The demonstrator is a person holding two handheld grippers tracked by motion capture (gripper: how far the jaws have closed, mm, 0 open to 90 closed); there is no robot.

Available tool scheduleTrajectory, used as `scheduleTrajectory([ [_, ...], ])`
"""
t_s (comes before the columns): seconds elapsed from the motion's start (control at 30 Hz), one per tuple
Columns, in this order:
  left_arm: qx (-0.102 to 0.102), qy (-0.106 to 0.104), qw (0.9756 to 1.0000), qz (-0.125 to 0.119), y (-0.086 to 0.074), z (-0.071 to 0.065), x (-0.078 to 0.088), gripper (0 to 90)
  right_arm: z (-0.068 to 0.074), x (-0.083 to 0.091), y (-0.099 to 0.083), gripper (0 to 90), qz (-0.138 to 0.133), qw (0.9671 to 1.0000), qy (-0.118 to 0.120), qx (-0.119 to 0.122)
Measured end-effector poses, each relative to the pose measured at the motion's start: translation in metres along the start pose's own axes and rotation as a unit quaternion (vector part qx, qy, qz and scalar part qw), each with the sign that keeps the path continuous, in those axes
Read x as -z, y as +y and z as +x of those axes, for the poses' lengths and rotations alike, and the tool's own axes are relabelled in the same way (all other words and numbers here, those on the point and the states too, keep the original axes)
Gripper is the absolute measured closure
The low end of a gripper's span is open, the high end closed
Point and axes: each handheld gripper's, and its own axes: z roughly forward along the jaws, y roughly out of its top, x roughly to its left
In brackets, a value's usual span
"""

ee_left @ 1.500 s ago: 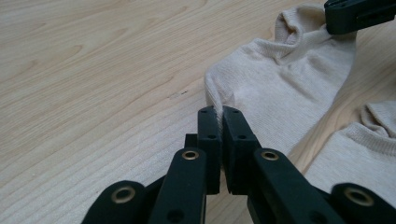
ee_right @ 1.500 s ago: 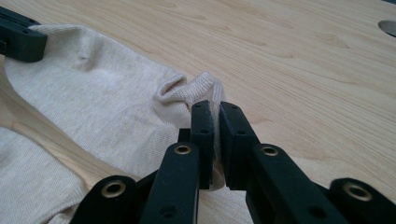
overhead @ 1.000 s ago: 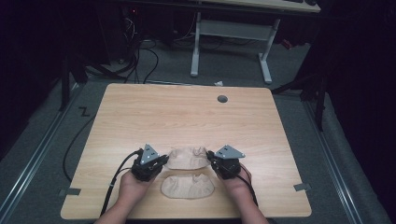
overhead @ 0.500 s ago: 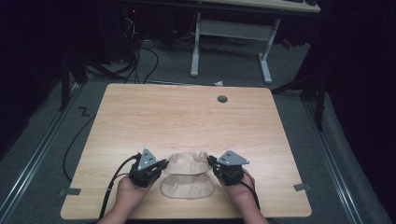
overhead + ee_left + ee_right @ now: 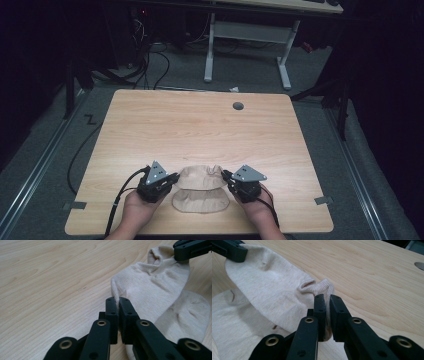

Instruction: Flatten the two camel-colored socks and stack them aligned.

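Two beige socks lie near the table's front edge. The upper sock (image 5: 200,176) is stretched between my two grippers and overlaps the far part of the lower sock (image 5: 201,201), which lies flat on the wood. My left gripper (image 5: 173,180) is shut on the upper sock's left end; in the left gripper view its jaws (image 5: 117,302) pinch a fold of the sock (image 5: 155,282). My right gripper (image 5: 225,176) is shut on the right end, where its jaws (image 5: 327,300) clamp the cuff of the sock (image 5: 269,290). The lower sock (image 5: 234,330) lies below it.
The light wooden table (image 5: 200,125) has a round grey cable port (image 5: 238,106) at the back right. Cables trail from both grippers over the front edge. Behind the table stands a white desk frame (image 5: 247,35) on the dark floor.
Both grippers have drawn the held sock slightly towards the near edge, so it covers a little more of the lower sock. Both grips are unchanged.
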Motion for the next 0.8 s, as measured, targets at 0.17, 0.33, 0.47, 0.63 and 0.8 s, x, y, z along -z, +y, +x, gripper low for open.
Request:
scheduleTrajectory([
  [0.17,0.002,0.001,1.0,-0.001,0.0,0.0,0.002,86.2,0.001,0.0,-0.001,83.9,0.0,1.0,0.002,-0.001],
  [0.33,-0.002,0.0,1.0,-0.001,-0.003,-0.004,0.01,86.3,0.004,0.006,-0.002,83.9,-0.003,1.0,0.005,0.001],
  [0.47,-0.008,-0.001,1.0,0.0,-0.004,-0.009,0.017,86.4,0.007,0.01,-0.004,83.9,-0.004,0.9999,0.007,0.01],
  [0.63,-0.013,-0.005,0.9999,0.006,-0.005,-0.013,0.018,86.4,0.009,0.014,-0.008,83.9,-0.004,0.9999,0.014,0.008],
  [0.8,-0.017,-0.01,0.9998,0.007,-0.005,-0.017,0.02,86.4,0.012,0.018,-0.011,83.9,-0.006,0.9998,0.014,0.012],
])
